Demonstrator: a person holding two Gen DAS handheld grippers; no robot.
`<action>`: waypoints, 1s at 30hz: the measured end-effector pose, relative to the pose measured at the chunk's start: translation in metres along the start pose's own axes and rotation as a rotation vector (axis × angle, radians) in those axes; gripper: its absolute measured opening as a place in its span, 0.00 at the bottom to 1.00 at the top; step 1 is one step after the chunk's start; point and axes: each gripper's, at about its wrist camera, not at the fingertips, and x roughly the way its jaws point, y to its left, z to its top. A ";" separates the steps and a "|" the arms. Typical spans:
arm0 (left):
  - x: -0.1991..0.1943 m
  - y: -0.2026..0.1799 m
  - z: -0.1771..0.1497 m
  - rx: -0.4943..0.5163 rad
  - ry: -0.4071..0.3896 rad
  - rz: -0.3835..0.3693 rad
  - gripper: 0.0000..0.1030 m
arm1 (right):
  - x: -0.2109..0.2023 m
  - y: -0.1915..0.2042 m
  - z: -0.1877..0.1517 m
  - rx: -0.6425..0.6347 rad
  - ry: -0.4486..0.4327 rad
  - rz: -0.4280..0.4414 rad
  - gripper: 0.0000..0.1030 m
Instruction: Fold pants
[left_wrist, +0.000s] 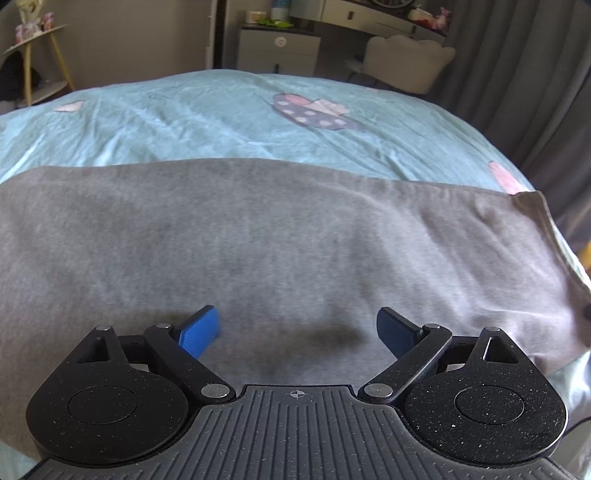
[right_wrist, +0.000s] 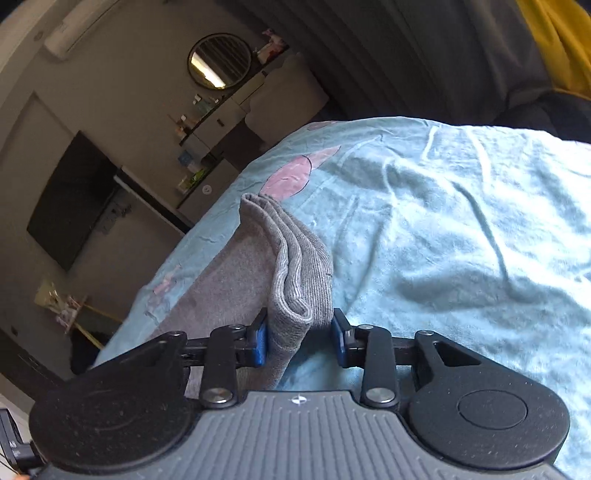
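On the bed's light blue sheet (left_wrist: 221, 122), seen from the left wrist, the grey pants (left_wrist: 280, 236) are lying flat in a broad band across the near side of the sheet. The left gripper (left_wrist: 297, 332) is hovering over the near edge of the pants with its jaws spread wide. Its blue pads (left_wrist: 199, 332) are standing well apart, and only flat cloth is lying below the gap between them; nothing is being pinched. Beyond the pants, a heart-shaped print (left_wrist: 314, 110) is showing on the sheet, and farther off a white chair (left_wrist: 406, 62) is standing near the grey curtains (left_wrist: 517, 74).

Over the same sheet (right_wrist: 461, 221), the right wrist view is tilted. The right gripper (right_wrist: 299, 336) is sitting at the ribbed cuff end of the pants (right_wrist: 295, 266), where several folded layers are bunching up. The jaws are standing narrowly apart with that bunched cuff between them. The left pad (right_wrist: 261, 341) is touching the cloth, while the right pad (right_wrist: 338, 338) is sitting just beside it, so whether the grip is pressing firmly cannot be told. Behind the pants, a round mirror (right_wrist: 219, 61) is hanging on the wall and a dark screen (right_wrist: 74, 199) is showing beside it.
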 end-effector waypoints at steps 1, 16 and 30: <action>0.000 -0.003 0.000 0.003 0.001 -0.010 0.93 | 0.001 -0.001 0.000 0.014 -0.008 0.000 0.33; -0.029 0.033 -0.002 -0.083 -0.007 -0.077 0.93 | 0.011 0.122 0.016 -0.215 -0.074 -0.018 0.17; -0.078 0.115 -0.028 -0.231 -0.080 -0.088 0.93 | 0.044 0.291 -0.107 -0.584 0.200 0.198 0.17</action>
